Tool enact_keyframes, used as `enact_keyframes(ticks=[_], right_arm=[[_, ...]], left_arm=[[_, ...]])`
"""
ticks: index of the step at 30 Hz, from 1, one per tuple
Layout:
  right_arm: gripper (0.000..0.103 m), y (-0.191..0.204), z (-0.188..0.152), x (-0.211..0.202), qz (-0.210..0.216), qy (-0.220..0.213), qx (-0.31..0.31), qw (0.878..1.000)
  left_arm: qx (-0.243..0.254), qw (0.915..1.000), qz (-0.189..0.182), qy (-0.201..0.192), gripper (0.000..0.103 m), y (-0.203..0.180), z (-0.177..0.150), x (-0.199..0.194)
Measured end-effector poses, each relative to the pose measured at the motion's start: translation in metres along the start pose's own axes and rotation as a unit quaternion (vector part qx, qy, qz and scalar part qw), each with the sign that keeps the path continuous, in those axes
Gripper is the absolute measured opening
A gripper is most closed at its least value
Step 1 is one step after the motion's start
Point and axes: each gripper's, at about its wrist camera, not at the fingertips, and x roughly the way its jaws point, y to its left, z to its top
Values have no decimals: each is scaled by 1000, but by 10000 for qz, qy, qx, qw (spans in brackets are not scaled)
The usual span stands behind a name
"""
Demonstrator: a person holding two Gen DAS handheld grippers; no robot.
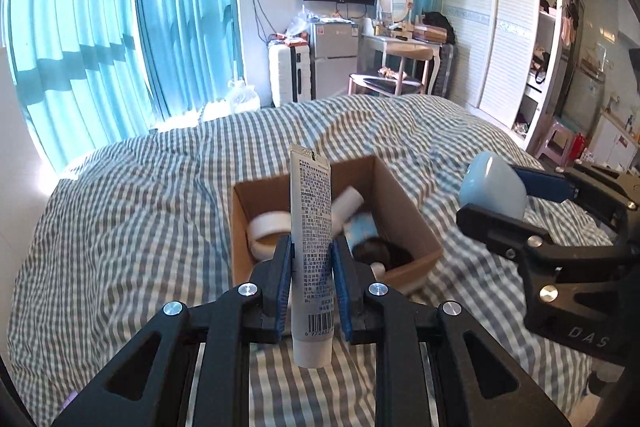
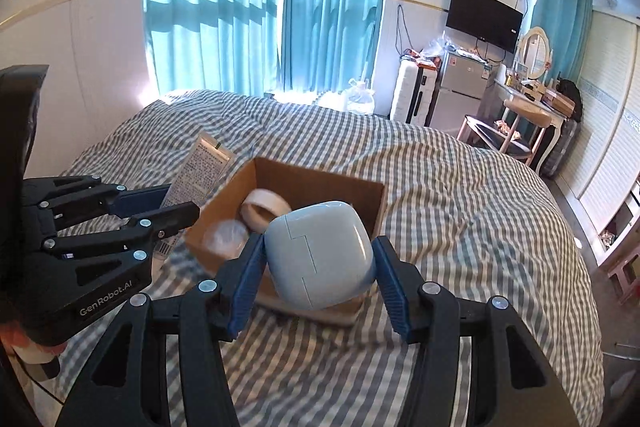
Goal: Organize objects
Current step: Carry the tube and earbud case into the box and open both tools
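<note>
Left gripper (image 1: 311, 251) is clamped on a white squeeze tube (image 1: 312, 247) covered in small print with a barcode near its cap end; the tube stands upright between the blue pads, its crimped end up, on the near side of the open cardboard box (image 1: 404, 211). Right gripper (image 2: 318, 259) holds a pale blue rounded case (image 2: 320, 255) with a stepped seam down its face; its left pad presses the case, while the right pad looks barely off the surface, so how firm the grip is cannot be told. The case hangs over the box's near edge. That box sits on a gray-and-white checked bedspread (image 1: 140, 207), and inside it lie a cream roll of tape (image 1: 269, 231) at the left, a pale blue and white bottle (image 1: 356, 223) lying slanted, and something dark and round (image 1: 384, 254) at the near right corner that is too shadowed to identify. From the right wrist view a blurred, translucent round shape (image 2: 224, 235) shows inside the box beside the tape, too smeared to name. The tube blocks the middle of the box's contents in the left wrist view, and the case covers its right half in the other.
</note>
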Motion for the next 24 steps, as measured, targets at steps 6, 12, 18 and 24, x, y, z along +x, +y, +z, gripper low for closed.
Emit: enact_keyframes(ticks=[6,12,18,24], right_arm=[[54,-10,26,37,2,118,47,9999],[54,-25,43,84,21,299,131,9995],[54,-34,43,132,81,586,204,9980],[54,-37,33,177,193,865,180,9959]], left_arm=[[9,10000,18,85,20,9,27,34],[29,9995,104,281,20,12,37,75],[38,9986,63,516,20,13,35,118],[-21,9966,26,821,20,13,27,158]])
